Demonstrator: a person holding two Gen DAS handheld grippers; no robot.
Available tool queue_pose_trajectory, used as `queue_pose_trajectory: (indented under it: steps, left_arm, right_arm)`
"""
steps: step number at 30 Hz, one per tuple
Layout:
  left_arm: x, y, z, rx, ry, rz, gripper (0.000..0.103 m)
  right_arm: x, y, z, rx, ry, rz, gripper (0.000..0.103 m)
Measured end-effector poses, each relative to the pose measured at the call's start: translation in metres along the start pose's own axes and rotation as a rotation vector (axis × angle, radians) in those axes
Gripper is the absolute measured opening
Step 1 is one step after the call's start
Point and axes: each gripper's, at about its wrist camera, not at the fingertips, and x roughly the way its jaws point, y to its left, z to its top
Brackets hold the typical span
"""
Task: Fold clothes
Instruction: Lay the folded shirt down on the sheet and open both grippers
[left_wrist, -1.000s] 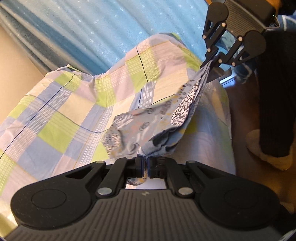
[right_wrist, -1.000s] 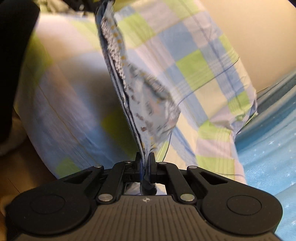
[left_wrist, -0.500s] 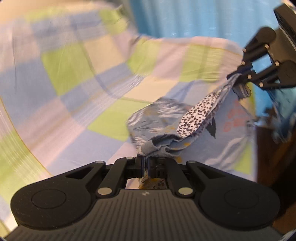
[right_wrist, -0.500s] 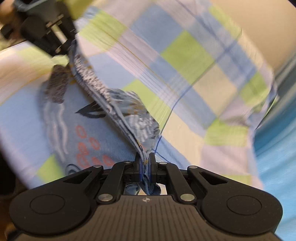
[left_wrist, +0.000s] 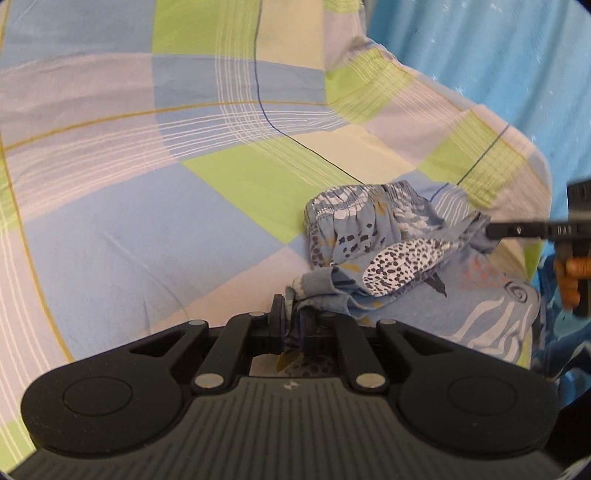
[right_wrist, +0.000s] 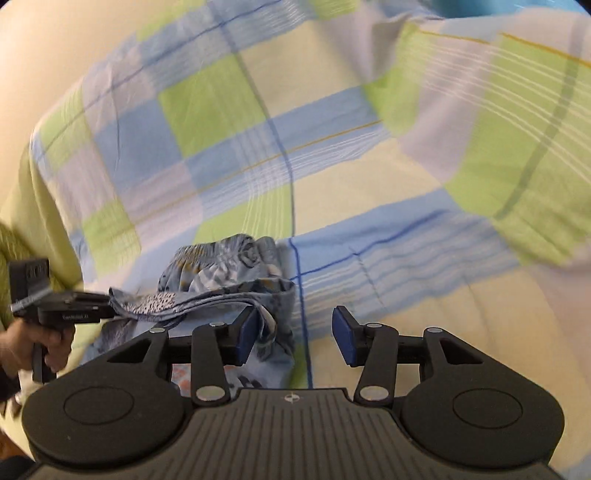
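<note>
Patterned blue garment (left_wrist: 373, 258) lies bunched on checked bedsheet (left_wrist: 147, 206). Left gripper (left_wrist: 293, 317) clamped on garment corner, cloth stretched from it. Right gripper (right_wrist: 293, 334) has fingers spread apart, garment fold (right_wrist: 266, 291) touching its left blue pad (right_wrist: 245, 334). Hand (right_wrist: 29, 343) holds left gripper handle.
</note>
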Motion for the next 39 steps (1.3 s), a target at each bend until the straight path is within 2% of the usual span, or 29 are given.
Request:
queue_pose_trajectory:
  steps: [2,6,13,14,15,16,18,22,26,28,31,32,34,39]
  left_arm:
    - [0.001,-0.004,0.001,0.032,-0.008,0.012,0.008]
    - [0.003,-0.012,0.0,0.122,-0.025,0.043,0.01]
    - [0.002,-0.006,-0.004,0.144,-0.054,0.016,0.015]
    - [0.001,-0.006,-0.005,0.15,-0.06,0.015,0.015]
    - [0.0,-0.006,-0.006,0.157,-0.066,0.013,0.015]
    - [-0.001,-0.005,-0.007,0.156,-0.071,0.009,0.012]
    - [-0.007,-0.005,-0.007,0.138,-0.077,-0.013,0.002]
    - [-0.024,0.004,-0.001,0.04,-0.129,-0.059,0.002]
    - [-0.012,0.028,0.012,-0.13,-0.114,-0.086,0.002]
    - [-0.003,0.038,0.012,-0.193,-0.099,-0.078,0.003]
    - [0.009,0.051,0.012,-0.286,-0.079,-0.063,0.007]
    - [0.009,0.053,0.012,-0.298,-0.084,-0.052,0.008]
    - [0.004,0.053,0.009,-0.295,-0.11,-0.021,0.017]
    - [-0.018,0.041,0.006,-0.233,-0.146,0.056,0.018]
  right_arm:
    - [-0.002,-0.007,-0.007,0.015,-0.033,0.026,0.047]
    - [0.007,-0.002,-0.013,-0.054,-0.059,0.06,0.052]
    - [0.033,0.016,-0.011,-0.259,-0.031,0.039,0.054]
    - [0.037,0.015,-0.011,-0.267,-0.022,0.04,0.047]
    - [0.038,0.015,-0.01,-0.26,-0.016,0.05,0.016]
    - [0.036,0.015,-0.009,-0.249,-0.015,0.062,0.005]
    - [0.026,0.02,-0.003,-0.228,-0.039,0.08,0.005]
    - [0.014,0.021,0.015,-0.156,-0.081,0.107,0.004]
    - [0.04,0.005,0.041,0.013,-0.029,0.049,0.005]
    - [0.056,-0.003,0.047,0.081,0.012,0.0,0.02]
    - [0.053,-0.005,0.046,0.094,-0.049,-0.053,0.023]
    - [0.052,-0.005,0.045,0.098,-0.069,-0.071,0.023]
    - [0.05,-0.006,0.045,0.107,-0.11,-0.107,0.024]
    - [0.026,0.017,0.031,0.033,-0.17,-0.138,0.035]
